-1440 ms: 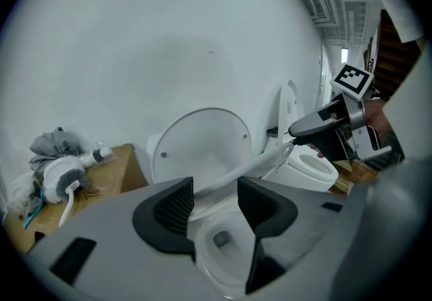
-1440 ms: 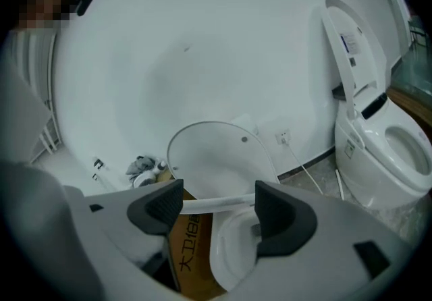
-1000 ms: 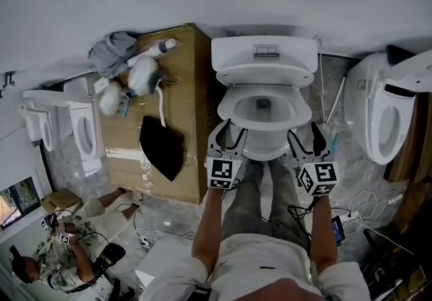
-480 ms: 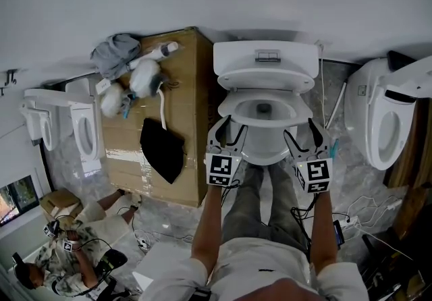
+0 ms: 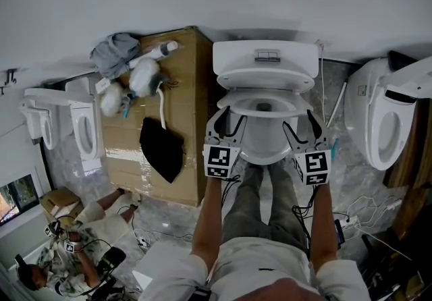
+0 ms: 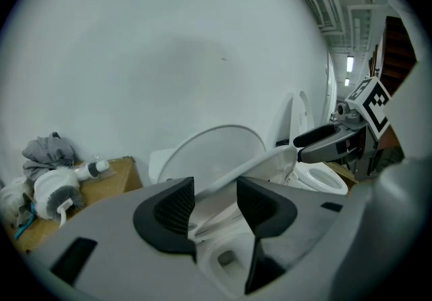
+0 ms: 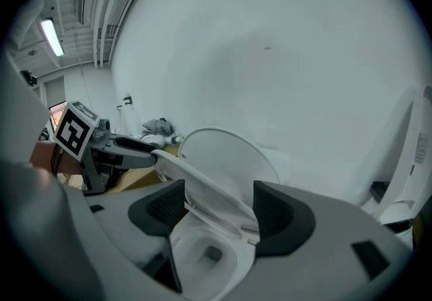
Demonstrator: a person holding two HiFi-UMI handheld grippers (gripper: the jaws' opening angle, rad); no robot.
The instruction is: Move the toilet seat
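The white, glossy plastic toilet seat, a thin oval ring, hangs half-raised at a slant over the smooth white ceramic bowl, its rounded lid upright beyond both grippers against the boxy tank, which bears a rectangular chrome flush plate. The left gripper, grey-bodied with ribbed black pads, has its jaws drawn narrow on the seat's left rim. The right gripper stands wide and has just closed a little; the seat's right rim passes between its jaws, close to the right pad and clear of the left one. Its marker cube shows a black-and-white pixel pattern instead of lettering. Left of the left gripper stands a brown cardboard box with a limp black cloth on top; right of the right gripper is another white toilet with its seat open. Since a second ago both grippers have shifted toward the tank, the seat has tipped higher so that less of the bowl's opening shows, and the right cube, then skewed, now sits squarer.
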